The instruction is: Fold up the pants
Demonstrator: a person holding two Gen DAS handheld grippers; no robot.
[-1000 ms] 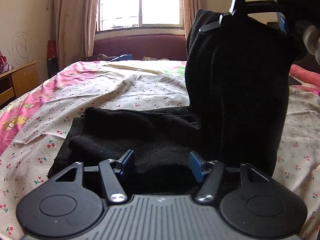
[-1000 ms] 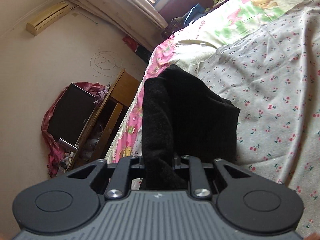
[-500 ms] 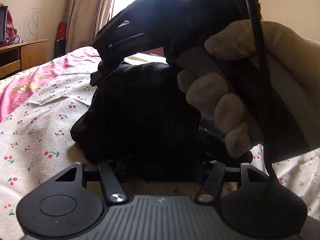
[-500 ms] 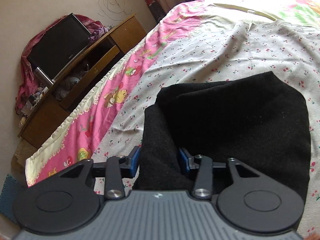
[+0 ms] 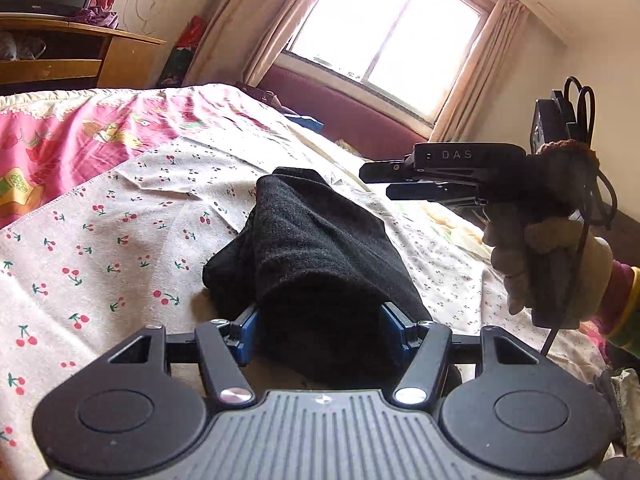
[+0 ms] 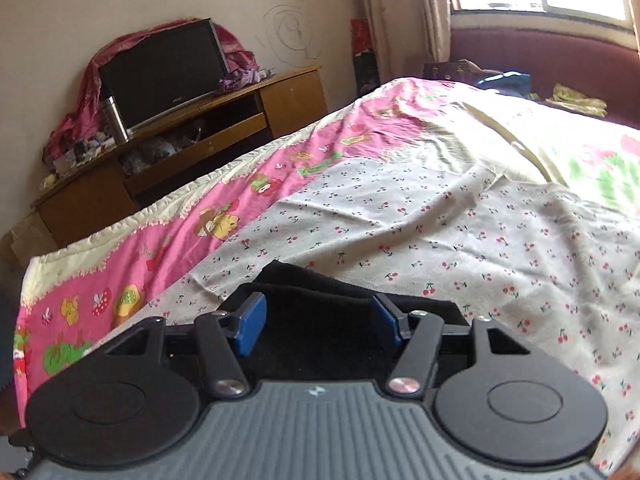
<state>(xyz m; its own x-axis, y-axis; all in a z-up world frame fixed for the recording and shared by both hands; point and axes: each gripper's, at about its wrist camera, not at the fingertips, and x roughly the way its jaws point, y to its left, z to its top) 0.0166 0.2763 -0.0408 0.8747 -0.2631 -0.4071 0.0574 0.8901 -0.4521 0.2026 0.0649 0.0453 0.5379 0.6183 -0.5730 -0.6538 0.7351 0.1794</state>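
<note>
A: What sits nearest in the left wrist view?

B: The left gripper [image 5: 320, 330], its 2 blue pads spread wide. The near end of the black pants [image 5: 316, 264] bulges between them, but whether the pads press the cloth I cannot tell.

A: And the pants themselves?

B: Folded into a thick bundle on the cherry-print sheet [image 5: 100, 248], running away from the camera toward the window [image 5: 384, 36].

A: The other tool?

B: The right gripper [image 5: 374, 180] hangs in the air to the right of the bundle, held by a gloved hand [image 5: 548, 256], clear of the cloth. In its own view, the right gripper [image 6: 318, 322] has its jaws wide apart, holding nothing, with the pants [image 6: 320, 304] lying under and just past them.

A: Farther off?

B: A pink quilt [image 6: 168, 264], then a wooden cabinet [image 6: 224, 128] with a TV [image 6: 164, 72] on it.
</note>
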